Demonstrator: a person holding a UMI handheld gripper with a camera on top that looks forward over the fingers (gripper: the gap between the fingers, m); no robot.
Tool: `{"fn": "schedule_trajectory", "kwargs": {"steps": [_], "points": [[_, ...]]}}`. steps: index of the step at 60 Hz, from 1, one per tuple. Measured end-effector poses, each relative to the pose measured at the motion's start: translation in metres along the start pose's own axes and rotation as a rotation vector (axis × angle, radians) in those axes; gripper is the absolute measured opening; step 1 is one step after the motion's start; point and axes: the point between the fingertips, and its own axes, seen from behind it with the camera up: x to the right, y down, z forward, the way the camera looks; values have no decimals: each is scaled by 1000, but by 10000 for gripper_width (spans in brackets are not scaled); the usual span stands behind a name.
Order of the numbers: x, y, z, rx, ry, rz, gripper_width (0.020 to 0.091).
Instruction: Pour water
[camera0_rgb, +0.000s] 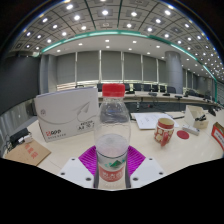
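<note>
Nearest the camera are the gripper's (112, 165) two white fingers with their magenta pads (90, 158), and between them stands a clear plastic water bottle with a red screw cap and a red-and-white label (113, 135). The pads sit close in against the bottle's lower body on both sides, at about the level of the label, so the jaws look closed to the bottle's width and clamped on it. Whether the bottle's base is lifted or resting on the pale tabletop (70, 150) cannot be told, since the fingers hide it.

Beyond the fingers and to their right stands a brown paper cup with a patterned sleeve (165, 130), well apart from the bottle; it is the likely vessel to receive the water. Near it lie a small red disc-shaped object (183, 133) and a white flat sheet or notebook (150, 120). Beyond the fingers to their left a large white cardboard box with red print (65, 112) stands upright, and a flat brown cardboard piece (33, 152) lies nearer on that side.

The red cap appears to be still on the bottle, so tilting it now would pour nothing. The grip is low on a tall bottle, and thin plastic can flex, so it might pivot or slip between the pads when tipped. The cup is light and narrow-mouthed; a nudge from the bottle's neck could topple it, and a tilt begun too far off would spill water onto the sheet beside it.
</note>
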Motion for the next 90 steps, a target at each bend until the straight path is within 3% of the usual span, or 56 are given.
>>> {"fn": "schedule_trajectory", "kwargs": {"steps": [13,28,54,69,78,84,90], "points": [[-22,-85,18,64,-145,259,358],[20,-186,68,121,-357,997,355],[97,-171,135,68,-511,1971,352],[100,-159,146,14,-506,1983,354],[97,-170,140,-20,-461,1712,355],[110,-190,136,17,-420,1422,355],[145,-223,128,105,-343,1079,356]]}}
